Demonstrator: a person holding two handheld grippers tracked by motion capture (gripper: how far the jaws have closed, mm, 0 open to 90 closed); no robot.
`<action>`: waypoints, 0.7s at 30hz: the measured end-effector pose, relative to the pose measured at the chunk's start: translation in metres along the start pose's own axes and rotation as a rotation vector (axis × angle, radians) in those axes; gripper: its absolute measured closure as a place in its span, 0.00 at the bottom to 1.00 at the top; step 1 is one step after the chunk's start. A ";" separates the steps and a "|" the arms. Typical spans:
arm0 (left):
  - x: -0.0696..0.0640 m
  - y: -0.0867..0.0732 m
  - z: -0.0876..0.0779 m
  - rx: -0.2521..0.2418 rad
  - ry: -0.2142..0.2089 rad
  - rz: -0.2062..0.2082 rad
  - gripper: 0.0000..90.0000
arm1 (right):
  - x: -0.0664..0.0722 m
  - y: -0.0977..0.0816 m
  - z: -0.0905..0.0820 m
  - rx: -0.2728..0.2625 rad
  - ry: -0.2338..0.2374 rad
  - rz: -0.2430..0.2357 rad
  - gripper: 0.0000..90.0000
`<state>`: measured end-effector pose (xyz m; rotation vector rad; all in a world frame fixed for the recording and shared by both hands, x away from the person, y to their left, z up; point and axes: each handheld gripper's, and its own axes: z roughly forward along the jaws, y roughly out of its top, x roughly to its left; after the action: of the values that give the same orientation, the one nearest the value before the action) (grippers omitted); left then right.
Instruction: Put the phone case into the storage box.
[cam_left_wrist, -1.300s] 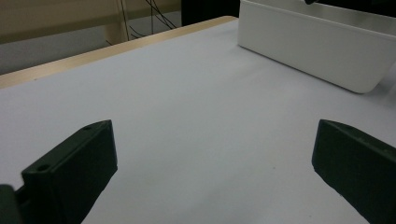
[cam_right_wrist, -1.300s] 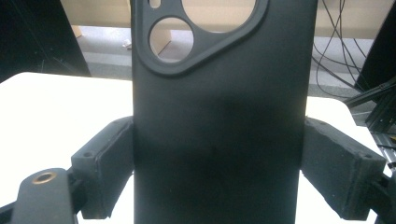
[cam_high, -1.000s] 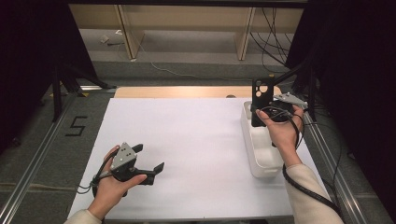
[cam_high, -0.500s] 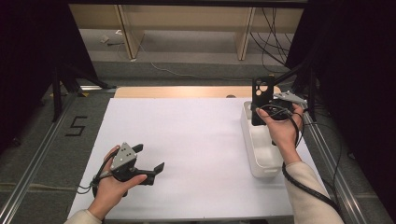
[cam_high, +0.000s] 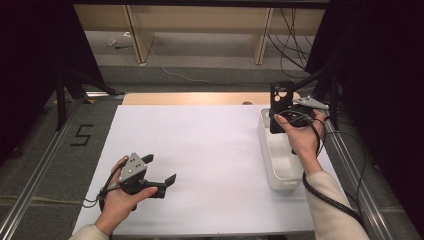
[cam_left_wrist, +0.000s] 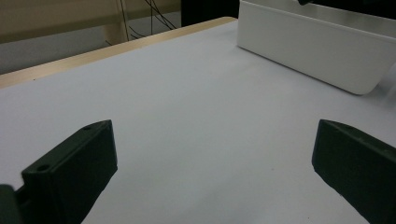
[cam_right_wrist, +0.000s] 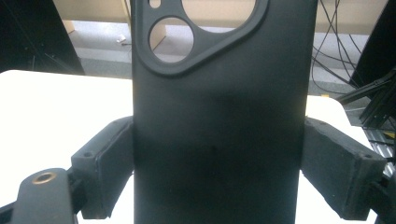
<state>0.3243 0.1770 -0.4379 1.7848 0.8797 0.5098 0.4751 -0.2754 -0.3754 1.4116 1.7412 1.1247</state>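
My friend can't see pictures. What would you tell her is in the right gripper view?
A black phone case stands upright, held by its two side edges between the right gripper's black jaws. Its camera cutouts sit at the top, with holes you can see through. Behind it are a white table, wooden shelf legs and hanging cables.

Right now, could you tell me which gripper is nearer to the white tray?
The right gripper: it hangs over the white tray, clamping a black phone case. The left gripper rests open, apart, across the table.

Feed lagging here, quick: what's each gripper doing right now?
Left gripper: open, holding nothing.
Right gripper: shut on the black rubbery phone case.
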 end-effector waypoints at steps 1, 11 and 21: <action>0.000 0.000 0.000 0.000 0.001 -0.001 0.00 | 0.000 0.000 0.001 0.001 -0.001 0.001 0.18; 0.001 0.000 0.000 -0.002 0.003 -0.003 0.00 | -0.002 -0.002 0.006 0.009 -0.005 0.007 0.18; 0.000 0.000 0.000 -0.001 0.005 -0.003 0.00 | -0.006 0.001 0.009 0.017 -0.015 0.010 0.18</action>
<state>0.3244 0.1775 -0.4374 1.7816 0.8845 0.5130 0.4847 -0.2789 -0.3788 1.4369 1.7386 1.1049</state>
